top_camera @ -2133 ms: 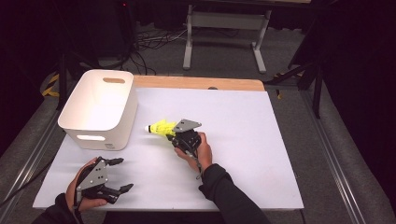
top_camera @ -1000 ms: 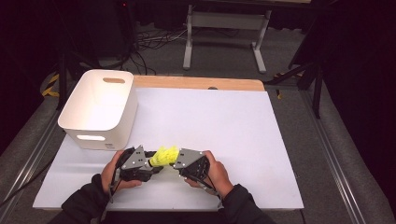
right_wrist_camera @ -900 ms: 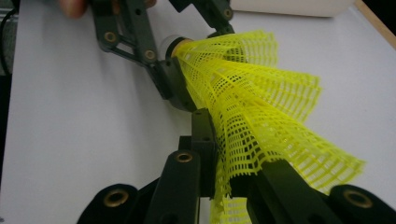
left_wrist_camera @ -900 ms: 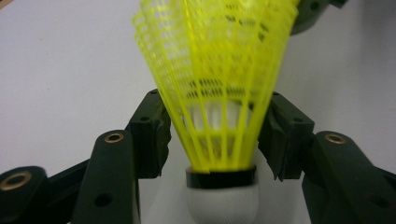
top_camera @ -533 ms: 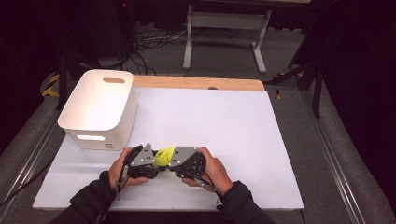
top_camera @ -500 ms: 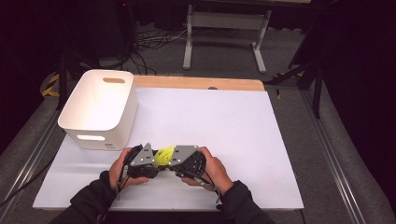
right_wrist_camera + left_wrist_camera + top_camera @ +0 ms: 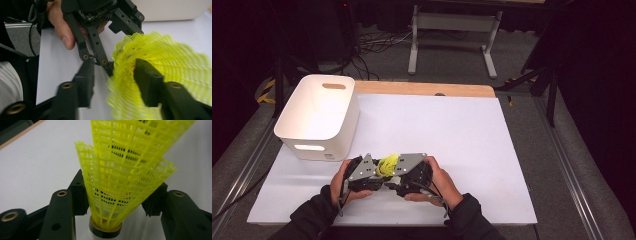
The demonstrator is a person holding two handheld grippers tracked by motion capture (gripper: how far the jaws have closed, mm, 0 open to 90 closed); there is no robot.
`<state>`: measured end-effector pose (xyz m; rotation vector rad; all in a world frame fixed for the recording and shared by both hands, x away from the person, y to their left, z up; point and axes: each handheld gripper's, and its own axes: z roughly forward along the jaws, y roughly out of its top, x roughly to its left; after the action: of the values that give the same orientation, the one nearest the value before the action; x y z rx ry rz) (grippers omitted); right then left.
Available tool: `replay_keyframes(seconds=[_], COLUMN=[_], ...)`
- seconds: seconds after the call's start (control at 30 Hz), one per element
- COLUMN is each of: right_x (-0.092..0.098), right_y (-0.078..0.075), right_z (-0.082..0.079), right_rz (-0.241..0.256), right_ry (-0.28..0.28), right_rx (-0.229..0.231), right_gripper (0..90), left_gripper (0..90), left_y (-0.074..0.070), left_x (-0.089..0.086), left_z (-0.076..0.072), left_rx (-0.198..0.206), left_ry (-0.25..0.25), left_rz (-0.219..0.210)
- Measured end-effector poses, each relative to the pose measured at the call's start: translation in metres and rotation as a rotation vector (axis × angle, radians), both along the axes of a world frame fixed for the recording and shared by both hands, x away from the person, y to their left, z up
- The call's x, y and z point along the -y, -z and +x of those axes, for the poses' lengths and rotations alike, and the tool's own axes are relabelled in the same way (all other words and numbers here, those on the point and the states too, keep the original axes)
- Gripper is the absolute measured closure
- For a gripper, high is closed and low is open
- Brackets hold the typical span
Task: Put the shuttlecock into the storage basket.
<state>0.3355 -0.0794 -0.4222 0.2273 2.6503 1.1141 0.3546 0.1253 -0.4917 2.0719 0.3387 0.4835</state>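
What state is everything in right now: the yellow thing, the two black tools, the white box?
Shuttlecock: yellow mesh skirt squashed, held above the table between both grippers.
Left gripper: jaws shut on the skirt near the cork.
Right gripper: jaws around the skirt.
Bin: upright, open-topped, looks empty.

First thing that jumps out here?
The yellow shuttlecock, held up between the left gripper and right gripper at the near edge of the table. In the left gripper view its mesh skirt sits squeezed between the black jaws, cork end down. Next, the white bin at the table's far left.
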Motion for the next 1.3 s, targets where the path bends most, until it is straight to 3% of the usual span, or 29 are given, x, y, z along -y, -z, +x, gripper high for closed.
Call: replay_keyframes(seconds=[0.33, 0.53, 0.6, 1.13, 1.3], right_x=[0.003, 0.005, 0.009, 0.021, 0.026], right_y=[-0.007, -0.011, -0.016, -0.028, -0.033], right_z=[-0.010, -0.013, -0.015, -0.018, -0.019], right_rz=[-0.007, 0.016, 0.052, 0.120, 0.167], right_ry=[0.009, 0.031, 0.061, 0.099, 0.128], right_rx=[0.036, 0.057, 0.103, 0.140, 0.164], right_gripper=[35.9, 26.0, 23.4, 21.4, 19.9], left_gripper=[49.5, 49.1, 49.1, 48.8, 48.7], left_y=[-0.003, -0.004, -0.005, -0.006, -0.006], left_x=[-0.002, -0.003, -0.003, -0.005, -0.006], left_z=[-0.006, -0.006, -0.007, -0.007, -0.007], left_rx=[0.029, 0.035, 0.043, 0.041, 0.036], left_ry=[0.006, 0.006, 0.011, 0.018, 0.020], left_rz=[-0.043, -0.043, -0.039, -0.051, -0.057])
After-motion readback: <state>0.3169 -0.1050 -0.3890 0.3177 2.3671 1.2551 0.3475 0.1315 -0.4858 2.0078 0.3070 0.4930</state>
